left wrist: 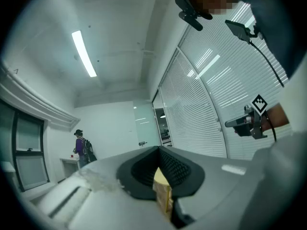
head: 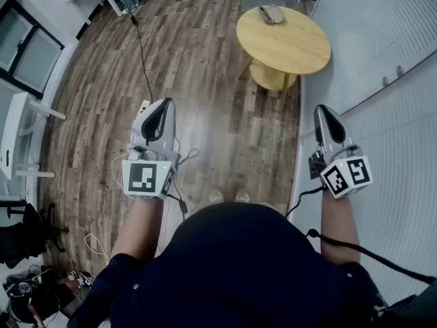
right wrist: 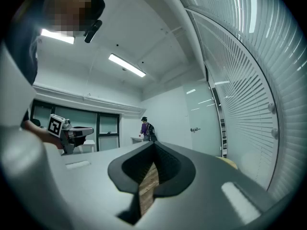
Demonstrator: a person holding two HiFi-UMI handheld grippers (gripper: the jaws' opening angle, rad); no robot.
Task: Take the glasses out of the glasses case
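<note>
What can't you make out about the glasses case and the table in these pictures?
- glasses case, head view: too small to tell open or closed, or whether glasses are inside.
- Gripper views: the case does not show; each housing blocks the lower frame.
- round table, head view: its base is mostly covered by the tabletop.

Bright ceiling strips (left wrist: pixel 84 53) — fisheye-warped, vignetted edges
</note>
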